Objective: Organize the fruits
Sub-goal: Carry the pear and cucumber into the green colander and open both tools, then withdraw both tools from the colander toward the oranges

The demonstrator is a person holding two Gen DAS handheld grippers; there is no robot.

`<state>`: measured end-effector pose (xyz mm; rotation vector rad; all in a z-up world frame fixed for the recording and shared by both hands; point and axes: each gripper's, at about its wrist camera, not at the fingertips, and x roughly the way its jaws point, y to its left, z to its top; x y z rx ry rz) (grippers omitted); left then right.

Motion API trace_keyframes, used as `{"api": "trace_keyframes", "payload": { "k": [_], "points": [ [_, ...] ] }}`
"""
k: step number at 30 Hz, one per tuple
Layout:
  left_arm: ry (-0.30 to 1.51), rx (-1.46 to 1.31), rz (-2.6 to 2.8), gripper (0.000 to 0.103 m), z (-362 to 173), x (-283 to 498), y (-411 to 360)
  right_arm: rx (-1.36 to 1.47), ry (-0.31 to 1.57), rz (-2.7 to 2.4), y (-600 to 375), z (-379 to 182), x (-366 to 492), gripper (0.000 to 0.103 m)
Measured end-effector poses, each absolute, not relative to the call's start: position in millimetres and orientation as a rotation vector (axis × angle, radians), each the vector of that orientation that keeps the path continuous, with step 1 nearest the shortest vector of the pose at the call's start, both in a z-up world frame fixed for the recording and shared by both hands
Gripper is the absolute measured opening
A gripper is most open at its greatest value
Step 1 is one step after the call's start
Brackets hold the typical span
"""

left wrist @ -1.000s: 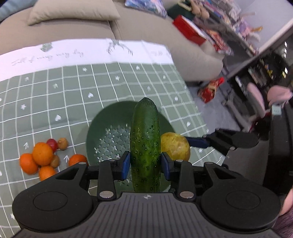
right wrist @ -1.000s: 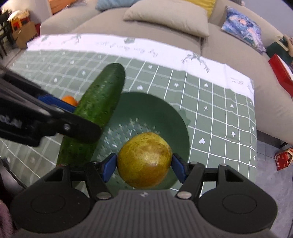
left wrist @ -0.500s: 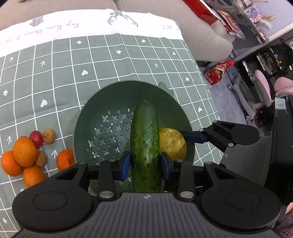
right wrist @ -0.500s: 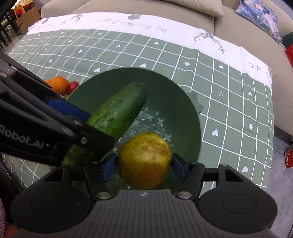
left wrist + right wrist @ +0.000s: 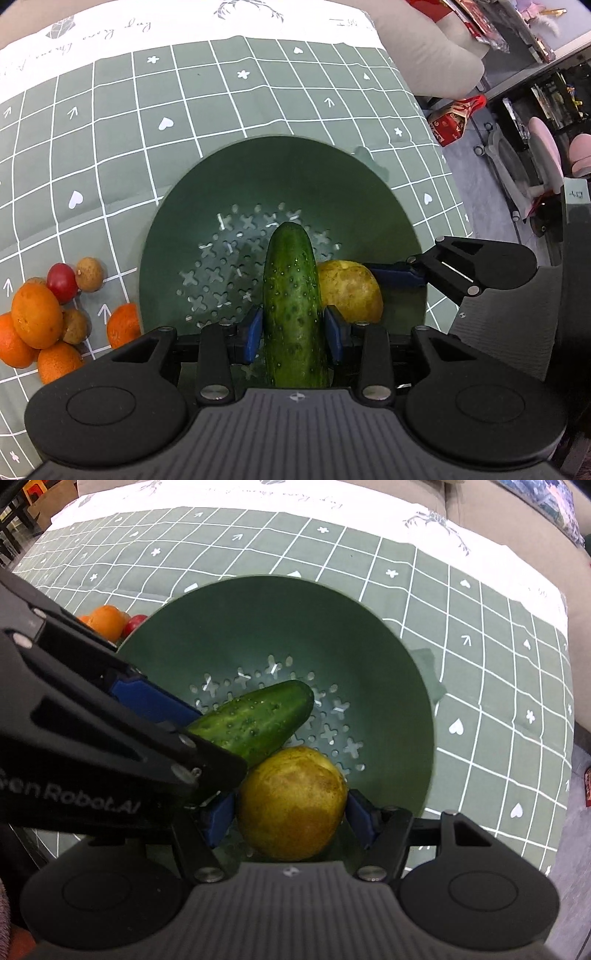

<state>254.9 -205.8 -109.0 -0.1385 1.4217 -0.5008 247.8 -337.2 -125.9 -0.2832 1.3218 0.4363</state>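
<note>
Left hand-held gripper (image 5: 293,328) clamped on cucumber (image 5: 293,295), right hand-held gripper (image 5: 291,818) clamped on yellow-brown fruit (image 5: 291,803), both low over green colander (image 5: 388,657) on the desk. Crowded: cucumber lying across the fruit, touching or nearly so. Risk on release: knocked together, rolling against the sloped wall, fingers clashing inside the rim.

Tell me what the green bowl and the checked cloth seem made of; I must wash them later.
The green colander bowl looks like moulded plastic with a matte finish: even colour, soft sheen, cleanly cut cross-shaped holes. The checked tablecloth looks like thin woven fabric, possibly coated: it shows creases and printed white lines.
</note>
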Motion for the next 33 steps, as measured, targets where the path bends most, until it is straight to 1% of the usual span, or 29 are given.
{"api": "trace_keyframes", "payload": {
  "k": [11,12,16,24,33],
  "points": [
    [1.423,-0.11,-0.496,0.039,-109.1,253.3,-199.3,-0.369,1.345,0.404,-317.5,-129.3,256.6,0.062],
    [1.424,-0.114,-0.495,0.039,-107.6,253.0,-198.2,-0.374,1.349,0.4,-317.0,-127.9,258.7,0.064],
    [1.39,-0.118,-0.524,0.04,-92.9,245.8,-196.3,-0.416,1.335,0.371,-314.8,-115.9,252.1,0.08],
    [1.257,-0.118,-0.556,0.04,-49.1,222.3,-179.6,-0.441,1.278,0.328,-310.6,-79.6,231.9,0.081],
    [1.1,-0.088,-0.497,0.041,-3.2,197.7,-138.3,-0.445,1.15,0.309,-274.3,-41.8,202.1,0.082]
  ]
}}
